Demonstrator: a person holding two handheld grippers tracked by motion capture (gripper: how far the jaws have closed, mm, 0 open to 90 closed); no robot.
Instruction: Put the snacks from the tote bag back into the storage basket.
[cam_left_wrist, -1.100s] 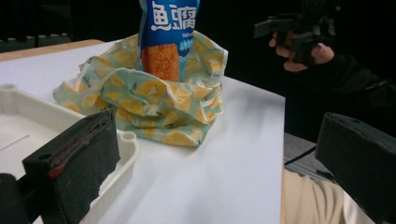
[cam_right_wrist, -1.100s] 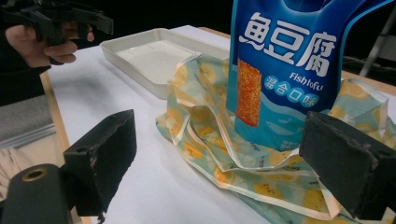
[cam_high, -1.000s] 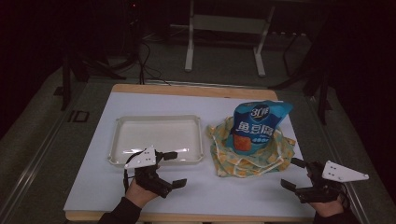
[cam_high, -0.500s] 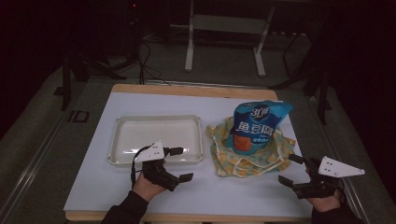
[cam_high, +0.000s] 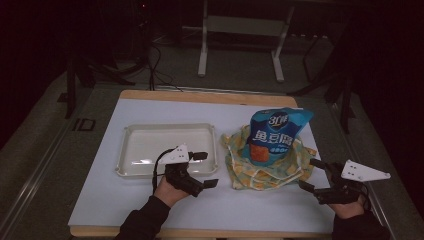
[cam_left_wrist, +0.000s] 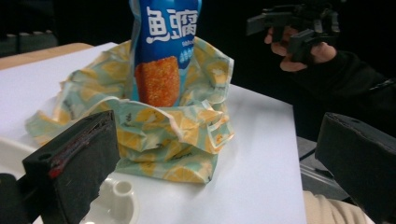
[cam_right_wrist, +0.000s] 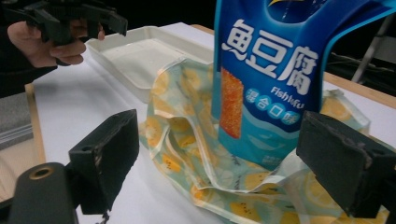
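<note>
High view: a person's two hands each hold a two-jaw gripper at the near edge of a white table. Between the grippers a blue snack bag (cam_high: 276, 135) stands upright, its long axis vertical, inside a crumpled yellow-patterned cloth bag (cam_high: 267, 162) that lies slumped around its base.

From the left gripper (cam_high: 205, 170), whose jaws stand apart and empty, the snack bag lies ahead and toward the other hand, with the cloth's rumpled rim nearest. A white tray (cam_high: 167, 147) sits just beside this gripper, on the side away from the bags.

From the right gripper (cam_high: 312, 175), jaws likewise apart and holding nothing, the cloth edge is just beyond the jaw tips, the snack bag rising behind it. In the right gripper view the snack bag (cam_right_wrist: 285, 79) stands between the two black jaws, farther off, not touched.

The right gripper looks slightly nearer to the cloth than the left. Either would likely close in sideways toward the upright bag.
</note>
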